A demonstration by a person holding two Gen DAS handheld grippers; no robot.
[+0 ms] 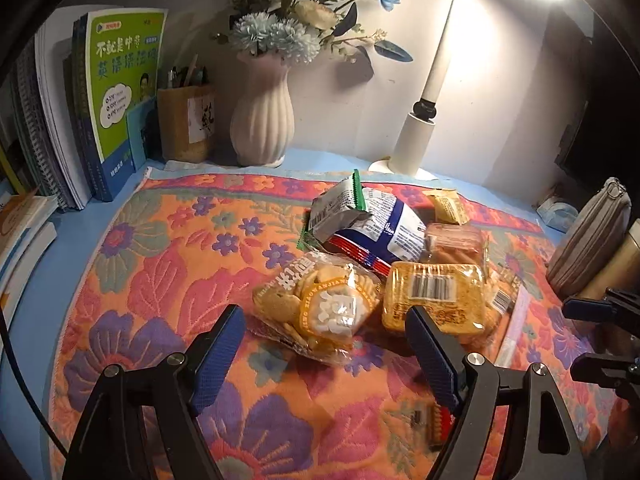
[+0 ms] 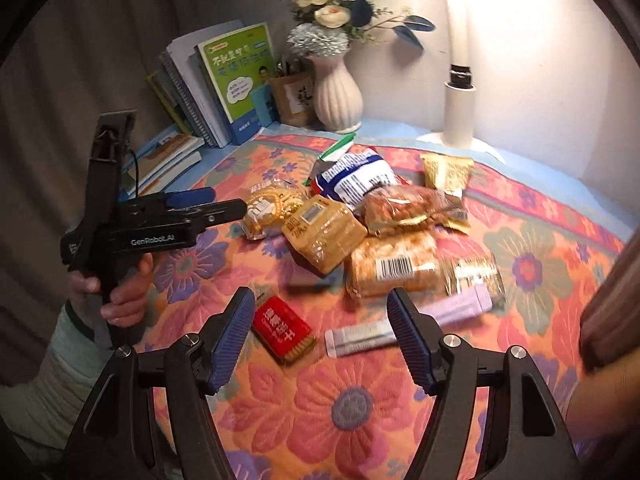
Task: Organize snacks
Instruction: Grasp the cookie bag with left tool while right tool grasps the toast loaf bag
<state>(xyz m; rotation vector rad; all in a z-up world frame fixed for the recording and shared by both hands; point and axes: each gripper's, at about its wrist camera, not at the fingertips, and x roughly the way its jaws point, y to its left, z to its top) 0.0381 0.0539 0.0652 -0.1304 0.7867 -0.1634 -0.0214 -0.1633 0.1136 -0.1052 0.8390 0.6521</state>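
Both grippers spread wide and empty over a snack pile on the floral cloth [image 1: 160, 264]

Left gripper [image 1: 326, 344] fingers apart, hovering just short of the round-cracker bag [image 1: 320, 304]; barcode cracker pack [image 1: 434, 296] beside it, blue-white bag [image 1: 384, 232] and green-edged silver packet [image 1: 338, 208] behind, small yellow packet [image 1: 446, 206] at the back. Right gripper [image 2: 320, 336] fingers apart above the cloth, red packet [image 2: 284, 330] and white-purple stick pack [image 2: 360, 338] lying flat between them, apart from the pile. Books [image 1: 120, 100], vase [image 1: 262, 120], lamp base [image 1: 412, 144] along the wall
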